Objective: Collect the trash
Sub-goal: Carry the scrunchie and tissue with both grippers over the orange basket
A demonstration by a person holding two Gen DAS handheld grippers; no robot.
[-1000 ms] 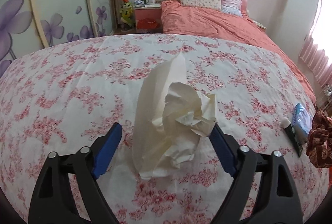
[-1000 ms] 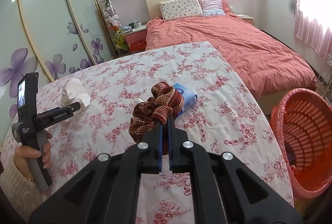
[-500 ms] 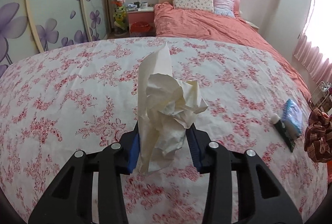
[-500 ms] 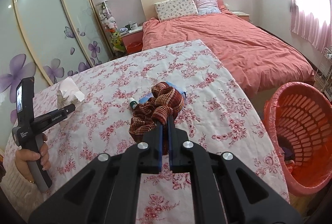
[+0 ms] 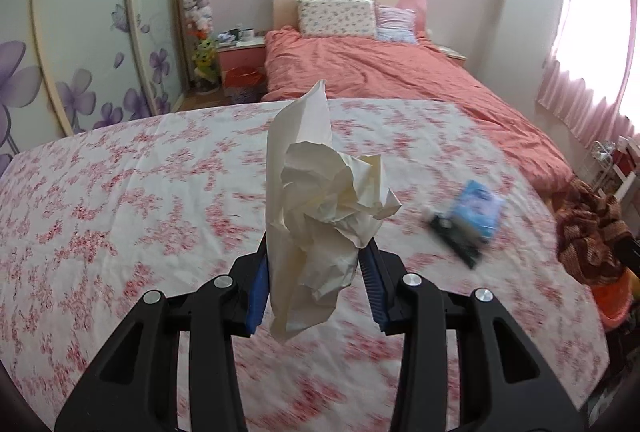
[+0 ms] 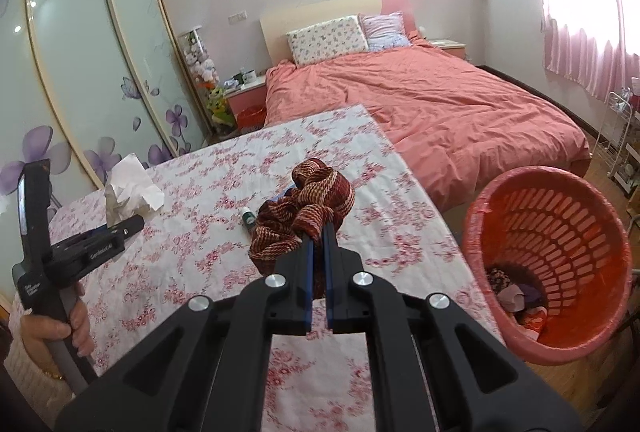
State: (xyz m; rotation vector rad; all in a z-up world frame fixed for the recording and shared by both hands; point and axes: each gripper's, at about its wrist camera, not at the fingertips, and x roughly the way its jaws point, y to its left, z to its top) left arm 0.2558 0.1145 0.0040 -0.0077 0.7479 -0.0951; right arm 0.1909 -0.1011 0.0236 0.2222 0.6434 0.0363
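Note:
My left gripper (image 5: 316, 264) is shut on a crumpled white tissue (image 5: 320, 208) and holds it above the floral tablecloth (image 5: 120, 200). The tissue also shows in the right wrist view (image 6: 132, 188) at the left. My right gripper (image 6: 318, 232) is shut on a red-brown striped cloth (image 6: 304, 216), held above the table. The cloth shows at the right edge of the left wrist view (image 5: 588, 232). A red plastic basket (image 6: 552, 256) stands on the floor right of the table, with some items at its bottom.
A blue packet (image 5: 476, 212) and a small dark tube (image 5: 452, 232) lie on the table; the tube (image 6: 248, 218) also shows beside the cloth. A bed with a coral cover (image 6: 420, 100) stands beyond the table. A wardrobe (image 6: 80, 72) is at the left.
My left gripper has closed on the tissue and lifted it off the table. My right gripper has carried the cloth to the right, toward the basket.

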